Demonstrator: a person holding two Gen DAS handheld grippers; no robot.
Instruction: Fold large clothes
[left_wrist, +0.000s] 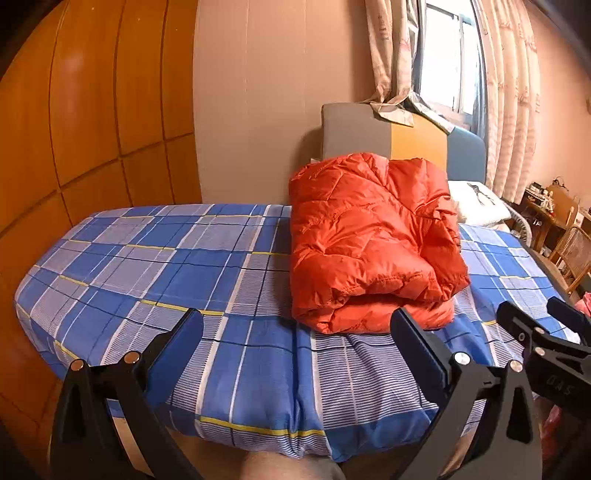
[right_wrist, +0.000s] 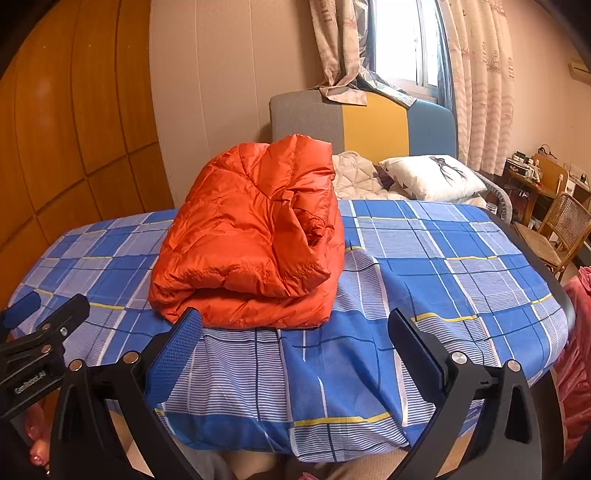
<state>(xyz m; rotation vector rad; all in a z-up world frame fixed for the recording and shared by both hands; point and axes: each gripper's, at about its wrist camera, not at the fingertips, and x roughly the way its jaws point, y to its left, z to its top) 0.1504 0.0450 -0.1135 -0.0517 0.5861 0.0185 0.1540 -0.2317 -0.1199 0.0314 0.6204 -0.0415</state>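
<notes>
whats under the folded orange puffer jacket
The folded orange quilted puffer jacket lies directly on the blue plaid bedsheet, which shows all around it. Anything trapped beneath or inside its folds is covered and cannot be seen.

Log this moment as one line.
puffy orange quilted jacket: folded on blue plaid bedsheet | left gripper: open, empty | right gripper: open, empty

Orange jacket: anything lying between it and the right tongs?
Nothing but bare plaid sheet between the folded orange jacket and the open right tongs, shown in the right wrist view.
</notes>
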